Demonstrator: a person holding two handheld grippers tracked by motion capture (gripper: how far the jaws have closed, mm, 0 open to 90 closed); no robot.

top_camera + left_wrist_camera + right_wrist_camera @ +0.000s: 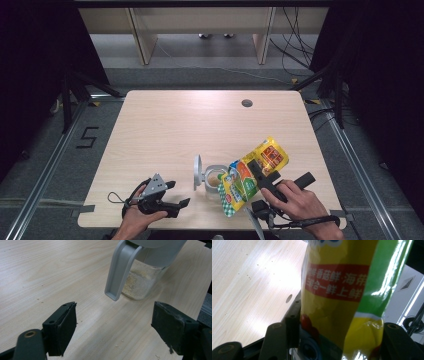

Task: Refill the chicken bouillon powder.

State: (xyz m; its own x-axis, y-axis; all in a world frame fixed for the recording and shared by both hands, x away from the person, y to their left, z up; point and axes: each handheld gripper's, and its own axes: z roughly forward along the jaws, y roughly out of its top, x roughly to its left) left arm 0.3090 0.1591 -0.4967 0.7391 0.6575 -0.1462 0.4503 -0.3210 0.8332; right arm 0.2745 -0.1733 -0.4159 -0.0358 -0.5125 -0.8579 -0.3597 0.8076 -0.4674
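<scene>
A yellow and green pouch (243, 184) hangs tilted over a small clear jar (214, 179), its lower end at the jar's mouth. My right gripper (281, 170) is shut on the pouch, which fills the space between its jaws in the right gripper view (337, 290). The jar holds some pale yellow powder (136, 283), and its grey lid (198, 171) stands flipped open to the left. My left gripper (180, 193) rests in a hand at the table's front left, open, with nothing between its jaws. In the left gripper view the left gripper (115, 309) points at the jar (147, 267) and the lid's tab (119, 270).
The light wooden table (200, 125) has a round cable hole (247, 103) at the far right. Small crumbs (117, 345) lie on the wood near the jar. Black stands and cables run along both sides of the table.
</scene>
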